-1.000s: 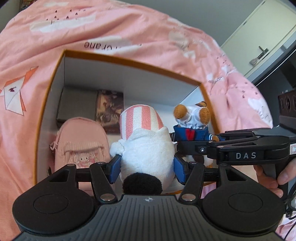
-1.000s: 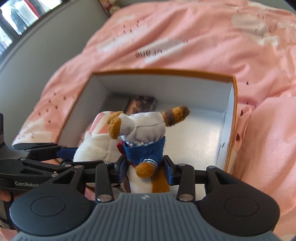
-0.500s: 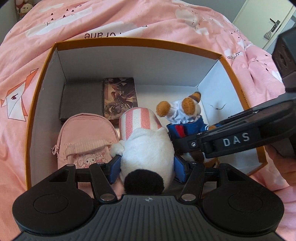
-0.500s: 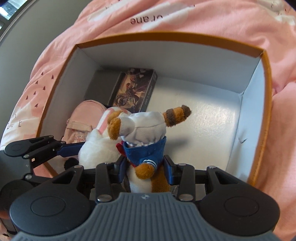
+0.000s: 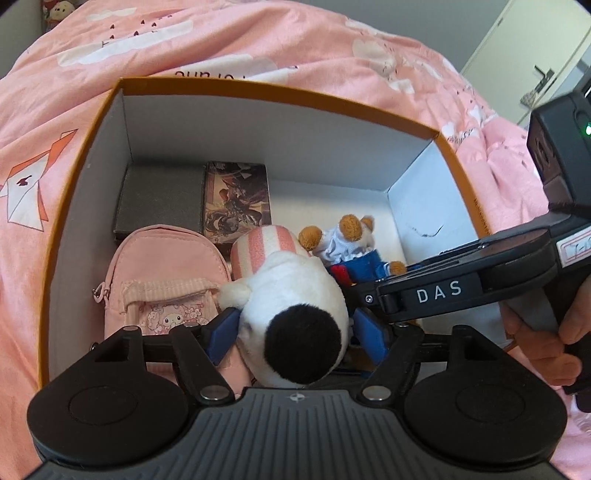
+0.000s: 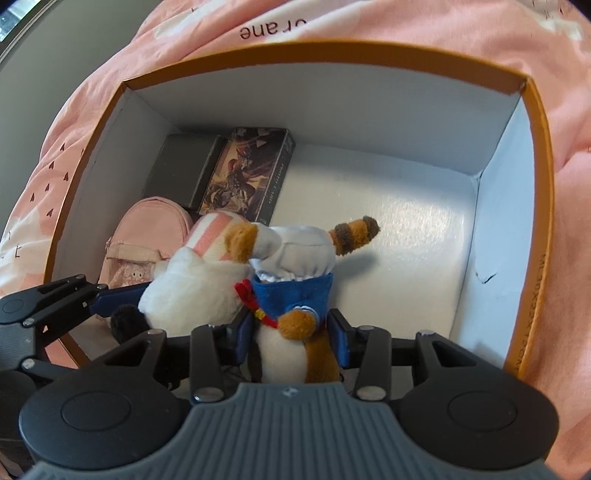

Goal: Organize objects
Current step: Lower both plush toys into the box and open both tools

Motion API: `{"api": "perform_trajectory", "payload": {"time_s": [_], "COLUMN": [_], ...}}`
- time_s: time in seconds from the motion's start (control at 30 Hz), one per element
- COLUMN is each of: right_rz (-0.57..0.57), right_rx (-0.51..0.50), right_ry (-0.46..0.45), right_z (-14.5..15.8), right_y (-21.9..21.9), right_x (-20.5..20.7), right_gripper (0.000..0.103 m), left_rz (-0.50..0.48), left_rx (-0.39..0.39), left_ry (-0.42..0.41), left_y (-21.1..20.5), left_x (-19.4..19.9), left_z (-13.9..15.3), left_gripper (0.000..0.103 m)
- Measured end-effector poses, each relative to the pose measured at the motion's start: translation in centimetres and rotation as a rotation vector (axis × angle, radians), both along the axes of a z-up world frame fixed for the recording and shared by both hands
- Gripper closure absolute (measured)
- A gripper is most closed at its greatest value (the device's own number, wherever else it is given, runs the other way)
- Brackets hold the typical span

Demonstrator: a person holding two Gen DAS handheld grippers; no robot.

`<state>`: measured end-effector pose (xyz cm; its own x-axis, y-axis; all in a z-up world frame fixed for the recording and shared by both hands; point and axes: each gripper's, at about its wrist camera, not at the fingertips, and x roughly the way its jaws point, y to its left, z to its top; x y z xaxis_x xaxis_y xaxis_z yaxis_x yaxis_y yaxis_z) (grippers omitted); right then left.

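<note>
- Fluffy white plush toy [image 5: 291, 295] with a pink-striped hat sits between the left gripper [image 5: 295, 332], whose jaws are opening, pads just off it.
- Right gripper [image 6: 291, 339], angled steeply down and opening, still clasps the brown bear [image 6: 295, 295].
- Orange-rimmed box [image 6: 535, 184] has bare white floor on the right.

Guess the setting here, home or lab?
Most likely a home bedroom. The box sits on a pink printed duvet, there is a door with a lever handle behind, and more plush toys sit in the far corner.
</note>
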<state>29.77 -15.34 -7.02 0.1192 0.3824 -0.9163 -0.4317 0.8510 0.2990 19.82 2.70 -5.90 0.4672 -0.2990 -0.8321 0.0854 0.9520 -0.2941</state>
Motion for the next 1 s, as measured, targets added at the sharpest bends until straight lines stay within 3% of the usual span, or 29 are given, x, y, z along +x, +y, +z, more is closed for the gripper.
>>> {"api": "perform_trajectory", "payload": {"time_s": [0.23, 0.4, 0.47, 0.57, 0.67, 1.0], "right_rz": [-0.017, -0.003, 0.013, 0.052, 0.091, 0.096], "right_rx": [0.015, 0.022, 0.017, 0.004, -0.002, -0.005], "right_ry": [-0.02, -0.045, -0.065, -0.097, -0.111, -0.085], "right_z": [0.6, 1.6, 2.0, 2.3, 2.6, 1.3], "right_y": [-1.1, -1.5, -1.6, -1.4, -1.5, -1.9], "right_x": [0.1, -0.4, -0.7, -1.3, -1.8, -1.8], "right_gripper": [0.051, 0.051, 0.051, 0.051, 0.059, 0.059], "left_rz": [0.012, 0.011, 0.009, 0.01, 0.018, 0.023], "left_rx": [-0.023, -0.069, -0.073, -0.058, -0.079, -0.091], "left_ry": [-0.067, -0.073, -0.073, -0.052, -0.038, 0.002], "left_y": [0.6, 1.1, 1.1, 1.1, 1.5, 1.5], "left_x": [-1.1, -1.3, -1.1, -0.9, -0.7, 0.1], "left_z": [1.3, 2.1, 2.2, 1.8, 1.4, 0.8], "left_gripper": [0.019, 0.032, 0.045, 0.057, 0.059, 0.06]}}
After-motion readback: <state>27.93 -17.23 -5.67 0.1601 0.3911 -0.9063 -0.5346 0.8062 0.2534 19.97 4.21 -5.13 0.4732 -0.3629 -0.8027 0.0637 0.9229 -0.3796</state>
